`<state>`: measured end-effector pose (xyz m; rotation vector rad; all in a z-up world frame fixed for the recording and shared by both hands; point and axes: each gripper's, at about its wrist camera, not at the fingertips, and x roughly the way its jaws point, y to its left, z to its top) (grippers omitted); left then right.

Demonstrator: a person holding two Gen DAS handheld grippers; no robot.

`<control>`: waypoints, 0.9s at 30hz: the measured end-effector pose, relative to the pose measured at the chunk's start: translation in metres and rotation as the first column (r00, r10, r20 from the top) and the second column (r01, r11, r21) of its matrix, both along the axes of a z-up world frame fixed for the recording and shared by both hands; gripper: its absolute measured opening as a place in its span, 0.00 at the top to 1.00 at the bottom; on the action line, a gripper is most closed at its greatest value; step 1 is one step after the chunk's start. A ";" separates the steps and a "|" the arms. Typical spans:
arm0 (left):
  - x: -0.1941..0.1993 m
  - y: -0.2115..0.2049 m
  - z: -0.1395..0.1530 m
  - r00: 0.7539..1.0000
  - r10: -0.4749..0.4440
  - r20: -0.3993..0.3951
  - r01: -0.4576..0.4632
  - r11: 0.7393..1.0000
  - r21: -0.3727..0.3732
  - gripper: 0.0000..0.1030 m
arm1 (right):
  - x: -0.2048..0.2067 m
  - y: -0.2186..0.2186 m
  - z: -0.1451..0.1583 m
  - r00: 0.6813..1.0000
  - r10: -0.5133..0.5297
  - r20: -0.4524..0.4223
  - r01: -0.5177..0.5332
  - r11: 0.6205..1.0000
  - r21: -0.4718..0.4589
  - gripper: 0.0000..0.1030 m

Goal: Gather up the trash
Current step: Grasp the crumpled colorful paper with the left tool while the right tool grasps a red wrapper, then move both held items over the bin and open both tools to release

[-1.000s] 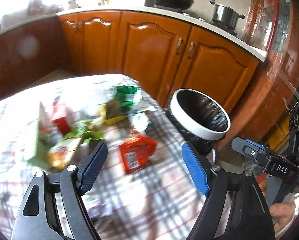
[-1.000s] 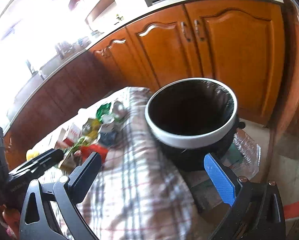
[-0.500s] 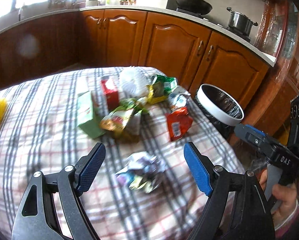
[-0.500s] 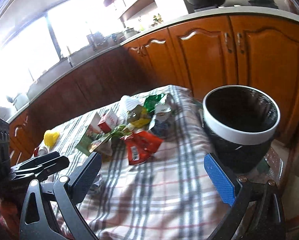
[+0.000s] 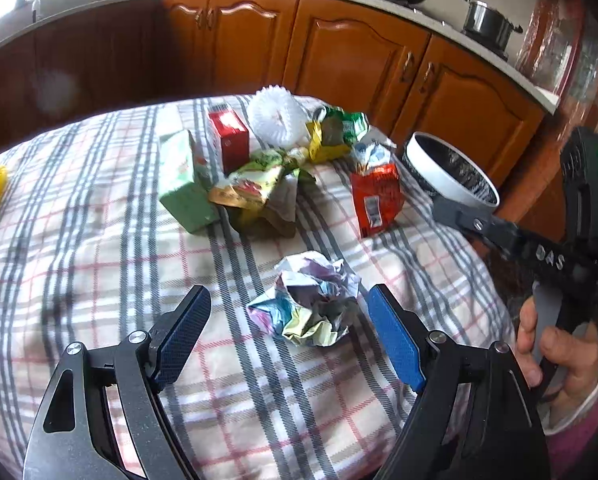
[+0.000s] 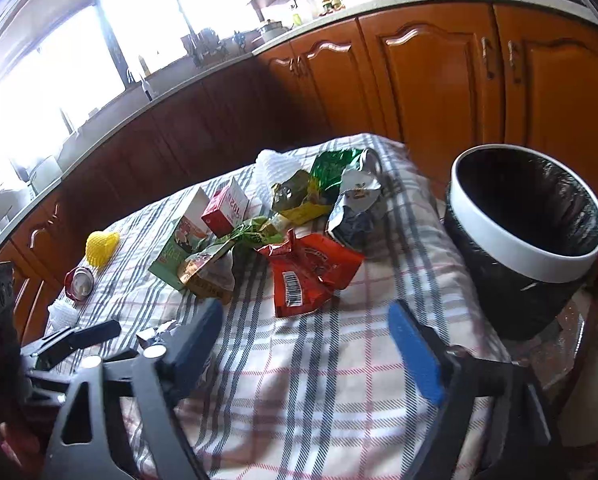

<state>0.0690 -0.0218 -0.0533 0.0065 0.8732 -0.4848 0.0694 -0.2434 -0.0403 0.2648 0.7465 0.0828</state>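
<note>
The left gripper (image 5: 289, 330) hangs spread wide over the crumpled paper ball (image 5: 309, 300), which lies on the checked cloth of the counter (image 5: 79, 240) between its fingers but untouched, so it should drop straight down and close around the ball's thick middle without pinching the cloth. The right gripper (image 6: 307, 340) is also spread and holds nothing, near the red wrapper (image 6: 305, 270). The bin (image 6: 527, 236) stands just beside the counter's edge, a short carry away.
</note>
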 end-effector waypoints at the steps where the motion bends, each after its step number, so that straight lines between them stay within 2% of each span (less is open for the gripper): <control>1: 0.001 -0.002 -0.002 1.000 -0.007 -0.004 0.007 1.000 0.004 0.20 | 0.004 0.001 -0.002 1.000 0.009 -0.007 -0.009 1.000 0.002 0.31; 7: 0.011 -0.010 -0.016 1.000 -0.016 -0.021 0.017 0.999 0.027 0.20 | 0.028 0.004 -0.007 0.999 0.031 -0.019 -0.031 0.999 -0.009 0.42; 8: 0.013 -0.010 -0.017 1.000 -0.020 -0.024 0.020 0.999 0.025 0.24 | 0.032 0.003 -0.008 0.999 0.032 -0.021 -0.032 0.999 -0.012 0.46; 11: 0.019 -0.014 -0.023 0.998 -0.041 -0.048 0.042 0.999 0.024 0.43 | 0.047 0.003 -0.014 0.998 0.044 -0.039 -0.044 0.999 -0.015 0.59; 13: 0.021 -0.016 -0.026 0.998 -0.043 -0.052 0.044 0.999 0.024 0.44 | 0.054 0.005 -0.019 0.998 0.049 -0.049 -0.050 0.998 -0.026 0.65; 14: 0.022 -0.016 -0.026 0.998 -0.045 -0.048 0.047 0.999 0.026 0.48 | 0.059 0.006 -0.023 0.997 0.051 -0.059 -0.053 0.998 -0.034 0.76; 15: 0.023 -0.016 -0.025 0.998 -0.047 -0.042 0.048 0.998 0.029 0.53 | 0.063 0.006 -0.027 0.996 0.055 -0.073 -0.058 0.998 -0.037 0.92; 16: 0.023 -0.017 -0.023 0.998 -0.046 -0.035 0.047 0.998 0.032 0.56 | 0.065 0.006 -0.031 0.994 0.061 -0.087 -0.064 0.997 -0.030 0.94; 18: 0.026 -0.016 -0.020 0.998 -0.053 -0.038 0.053 0.998 0.017 0.75 | 0.062 0.005 -0.031 0.994 0.068 -0.086 -0.069 0.998 -0.013 0.94; 22: 0.030 -0.018 -0.017 0.997 -0.056 -0.044 0.057 0.998 0.009 0.75 | 0.046 0.006 -0.020 0.995 0.088 -0.054 -0.088 0.996 -0.005 0.94; 27: 0.025 -0.026 -0.007 0.997 -0.075 -0.027 0.075 0.997 -0.002 0.75 | 0.026 -0.008 -0.008 0.998 0.053 -0.029 -0.052 0.999 0.006 0.94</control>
